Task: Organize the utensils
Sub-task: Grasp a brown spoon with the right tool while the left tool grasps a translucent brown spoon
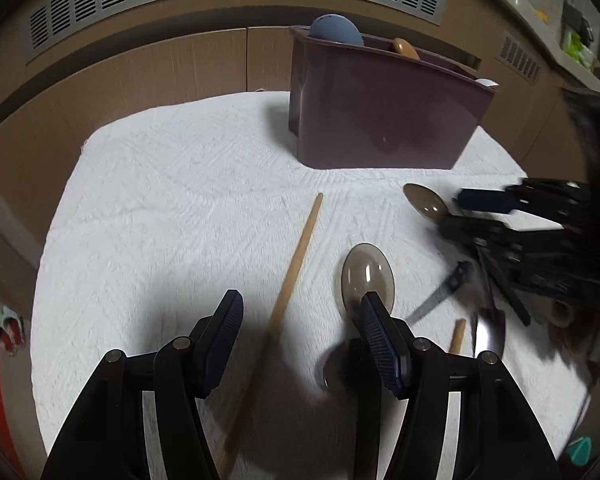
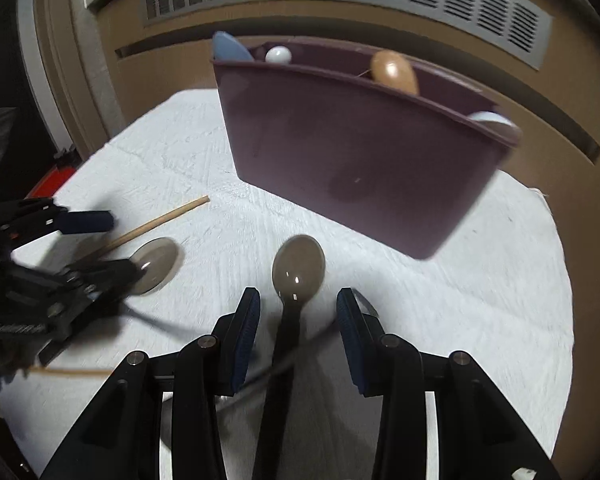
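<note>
A maroon utensil bin (image 1: 380, 120) (image 2: 352, 160) stands at the back of the white cloth and holds blue, orange and white spoons. My left gripper (image 1: 300, 304) (image 2: 112, 246) is open. A long wooden stick (image 1: 296, 264) (image 2: 160, 220) lies between its fingers, untouched. A smoky translucent spoon (image 1: 366, 276) (image 2: 156, 264) lies beside its right finger. My right gripper (image 2: 298, 300) (image 1: 456, 216) is open too. A second smoky spoon (image 2: 298, 268) (image 1: 426, 200) lies on the cloth between its pads, which stand apart from the dark handle.
The white textured cloth (image 1: 180, 200) (image 2: 460, 320) covers a round table in front of brown cabinets with vent grilles. A metal utensil (image 1: 440, 296) and another wooden stick end (image 1: 458, 336) lie near the right gripper. A person's dark sleeve shows at far right.
</note>
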